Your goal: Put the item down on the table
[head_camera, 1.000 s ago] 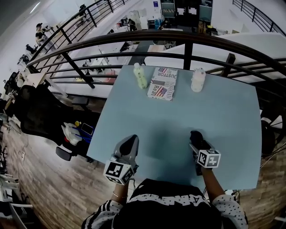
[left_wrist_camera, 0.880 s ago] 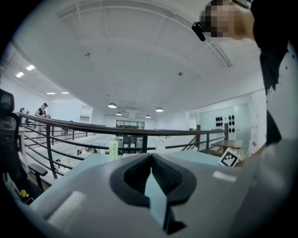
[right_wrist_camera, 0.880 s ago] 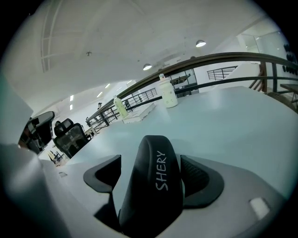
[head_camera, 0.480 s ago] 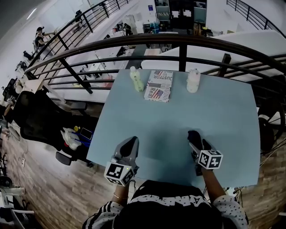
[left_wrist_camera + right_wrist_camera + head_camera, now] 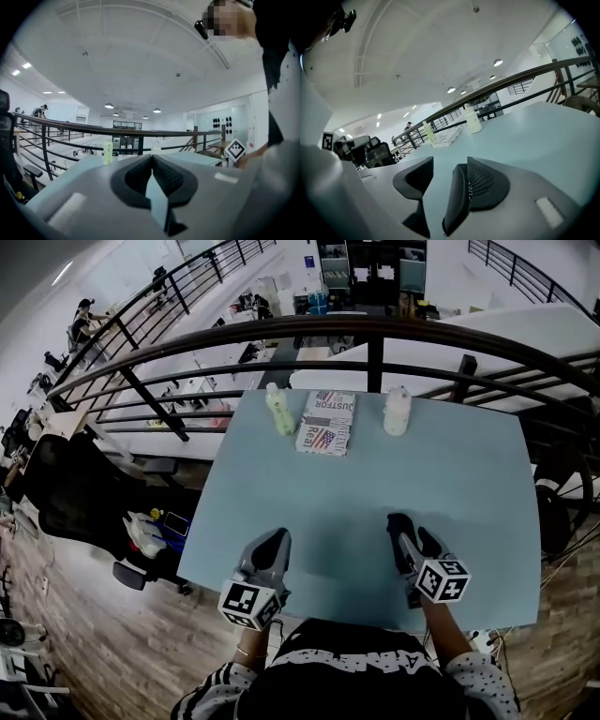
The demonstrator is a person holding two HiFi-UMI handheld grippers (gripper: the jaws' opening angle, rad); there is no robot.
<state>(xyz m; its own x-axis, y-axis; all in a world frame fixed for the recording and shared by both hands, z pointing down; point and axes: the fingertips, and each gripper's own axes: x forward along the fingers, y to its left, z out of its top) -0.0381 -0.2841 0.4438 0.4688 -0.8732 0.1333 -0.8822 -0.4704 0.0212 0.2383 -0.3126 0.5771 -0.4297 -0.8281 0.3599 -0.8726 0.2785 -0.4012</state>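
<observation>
Your right gripper (image 5: 408,535) has risen; its jaws, just closing, stand apart, a flat black item (image 5: 457,197) against one pad. Left gripper (image 5: 272,542) closed, empty. Lower it gently onto the near bench (image 5: 450,456).

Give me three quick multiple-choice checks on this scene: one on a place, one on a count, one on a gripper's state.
1. Where does the flag-print pack lie?
A. at the near edge
B. between the green bottle and the white bottle, at the far edge
C. at the near right corner

2. How many bottles stand on the table?
A. one
B. four
C. two

3. How do the left gripper's jaws stand?
A. together, empty
B. wide apart
C. clamped on a bottle

Answers:
1 B, as the head view shows the pack flanked by both bottles.
2 C, as only the green and the white one stand there.
3 A, as the left gripper view shows its pads meeting with nothing between them.
</observation>
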